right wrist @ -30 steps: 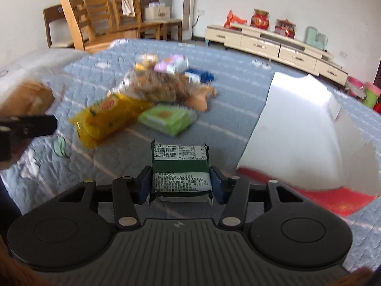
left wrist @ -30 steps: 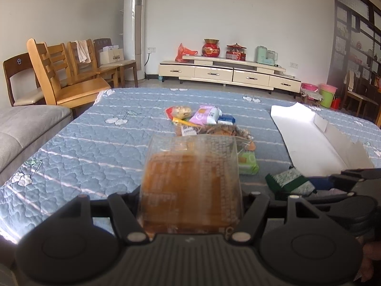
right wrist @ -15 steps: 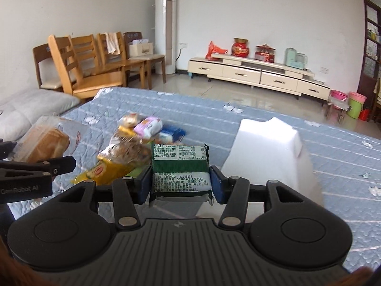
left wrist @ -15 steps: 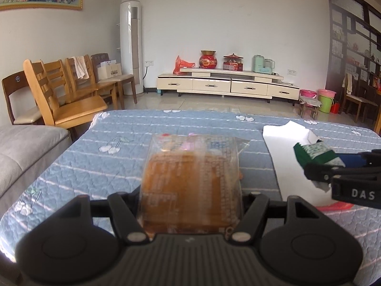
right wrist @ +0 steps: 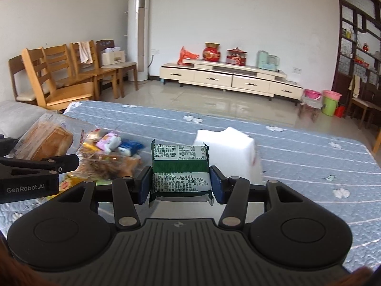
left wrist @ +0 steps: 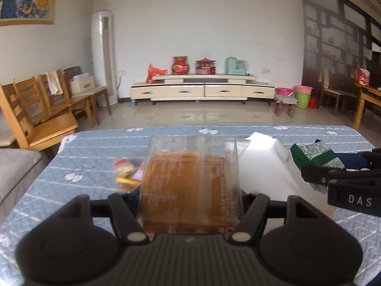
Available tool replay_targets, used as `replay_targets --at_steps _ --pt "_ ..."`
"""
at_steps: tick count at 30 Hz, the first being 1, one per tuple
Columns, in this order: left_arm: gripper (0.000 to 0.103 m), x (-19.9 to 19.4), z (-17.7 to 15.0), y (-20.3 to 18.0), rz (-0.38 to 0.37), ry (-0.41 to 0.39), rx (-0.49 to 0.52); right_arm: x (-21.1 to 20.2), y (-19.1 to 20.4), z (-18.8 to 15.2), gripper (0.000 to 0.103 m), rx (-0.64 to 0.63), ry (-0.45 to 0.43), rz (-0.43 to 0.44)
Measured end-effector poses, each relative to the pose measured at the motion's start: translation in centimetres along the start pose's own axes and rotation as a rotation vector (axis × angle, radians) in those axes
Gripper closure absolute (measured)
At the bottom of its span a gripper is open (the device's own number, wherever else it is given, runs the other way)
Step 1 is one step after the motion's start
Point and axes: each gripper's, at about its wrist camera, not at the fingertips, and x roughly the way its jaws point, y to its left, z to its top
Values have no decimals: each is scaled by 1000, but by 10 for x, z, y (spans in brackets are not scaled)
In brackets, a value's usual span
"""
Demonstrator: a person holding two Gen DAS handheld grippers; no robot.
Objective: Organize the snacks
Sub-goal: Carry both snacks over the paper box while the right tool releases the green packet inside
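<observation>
My left gripper [left wrist: 190,205] is shut on a clear-wrapped brown bread pack [left wrist: 190,186], held above the blue quilted table [left wrist: 100,147]. The bread pack also shows at the left of the right wrist view [right wrist: 47,140]. My right gripper [right wrist: 181,183] is shut on a green snack packet [right wrist: 181,169], which also shows at the right of the left wrist view [left wrist: 314,155]. A white open box [right wrist: 226,150] lies on the table ahead, also in the left wrist view [left wrist: 264,164]. A pile of loose snacks [right wrist: 109,155] lies left of the box.
Wooden chairs [right wrist: 62,78] stand past the table's far left corner. A grey sofa edge [left wrist: 16,169] runs along the left. A TV cabinet [left wrist: 202,90] stands at the far wall, with buckets [right wrist: 328,102] on the floor to its right.
Both grippers have risen and tilted up with their snacks still held. The table and snack pile now sit lower in both views, and the box is foreshortened.
</observation>
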Motion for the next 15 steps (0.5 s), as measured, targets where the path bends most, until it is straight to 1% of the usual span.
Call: replay_targets --at_steps 4,15 --pt "35 9 3 -12 -33 5 14 2 -13 0 40 15 -5 -28" --pt "35 37 8 -34 -69 26 43 26 -43 -6 40 73 7 -65"
